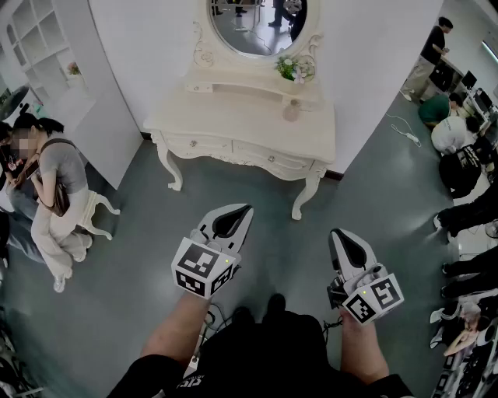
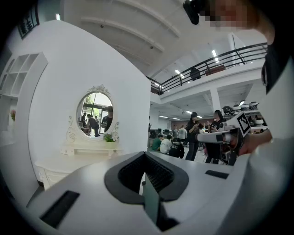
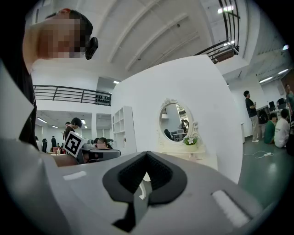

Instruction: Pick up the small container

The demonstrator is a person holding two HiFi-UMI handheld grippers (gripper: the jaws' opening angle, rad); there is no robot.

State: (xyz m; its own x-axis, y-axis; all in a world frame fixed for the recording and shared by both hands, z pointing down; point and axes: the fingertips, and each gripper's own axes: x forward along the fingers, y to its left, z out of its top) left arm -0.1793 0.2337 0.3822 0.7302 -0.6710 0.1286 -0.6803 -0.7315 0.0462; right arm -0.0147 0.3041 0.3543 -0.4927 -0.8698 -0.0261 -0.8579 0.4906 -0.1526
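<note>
My left gripper [image 2: 146, 158] has its jaws pressed together with nothing between them. Its own view shows the dark pads meeting along one seam. My right gripper [image 3: 146, 157] reads the same in its view: jaws together, empty, only a sliver of pale background showing through the hollow behind the tips.

From the head view I see both at once. The left gripper [image 1: 237, 218] and right gripper [image 1: 342, 239] are held side by side over the grey floor [image 1: 257, 202], each pointing toward the white dressing table [image 1: 233, 116] and well short of it. Each gripper view also catches the other gripper off to one side, which confirms they are level with each other.

Only the head view shows the table top. There the small container [image 1: 292, 111] stands on the right half, just in front of the flowers [image 1: 294, 68] below the oval mirror [image 1: 253, 23]. In the gripper views I get the mirror [image 3: 174, 121] and flowers [image 3: 190, 140] face-on, but I cannot make out the container.

A person sits on a stool [image 1: 97, 210] at the left of the head view, and more people [image 1: 459, 155] are along the right edge.
</note>
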